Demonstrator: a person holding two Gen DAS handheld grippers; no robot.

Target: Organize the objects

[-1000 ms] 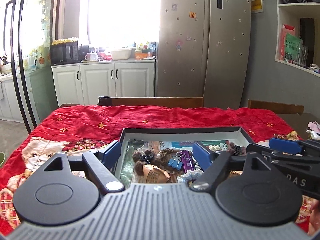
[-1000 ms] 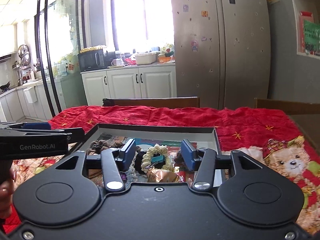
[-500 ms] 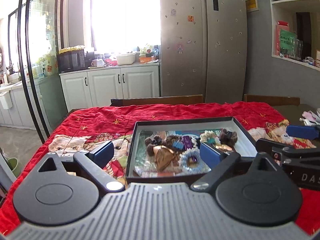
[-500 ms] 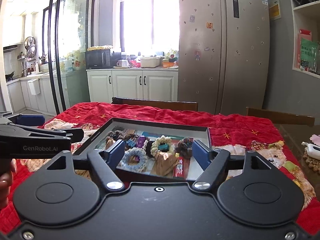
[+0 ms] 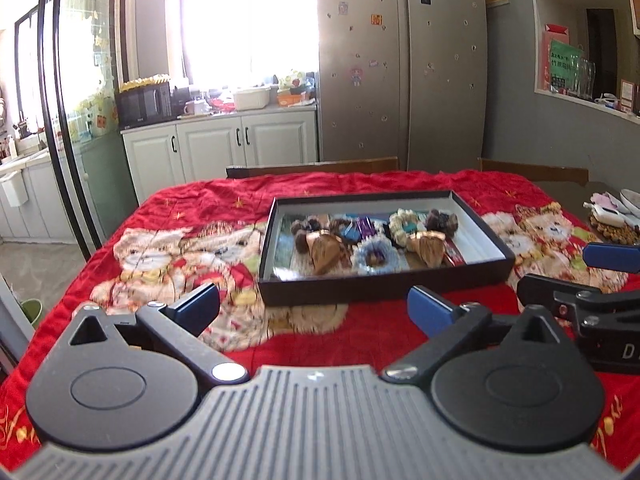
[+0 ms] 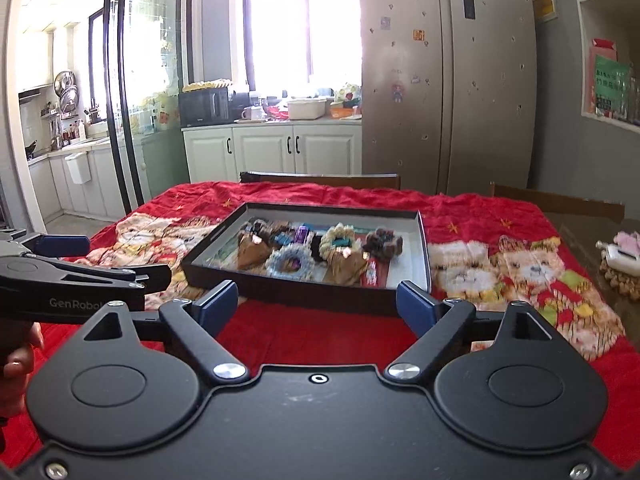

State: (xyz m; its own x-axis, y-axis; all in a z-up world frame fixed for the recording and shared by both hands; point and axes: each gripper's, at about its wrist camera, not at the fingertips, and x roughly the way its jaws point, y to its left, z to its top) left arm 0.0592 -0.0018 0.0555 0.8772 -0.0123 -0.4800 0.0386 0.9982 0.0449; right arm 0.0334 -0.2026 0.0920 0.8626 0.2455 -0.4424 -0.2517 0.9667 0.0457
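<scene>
Red cloth (image 5: 360, 188), printed with bears, covers the table before you. On it rests a shallow black tray (image 5: 384, 288) with a pale inner floor. Inside the tray lie the small things: a pale blue scrunchie (image 5: 376, 254), a cream scrunchie (image 5: 402, 220), a dark brown fuzzy one (image 5: 442, 220), two brown paper-like wedges (image 5: 324, 246), and a purple clip (image 5: 365, 226). Your left gripper (image 5: 314, 306) stands on the near side of the tray, apart from it; its jaws have just been opening, now spread wide, with only cloth between them. Your right gripper (image 6: 318, 302) likewise faces the tray's near wall, jaws just opened wide, nothing between the blue pads (image 6: 218, 302). A hand (image 6: 18, 356) shows at the right view's left edge.
</scene>
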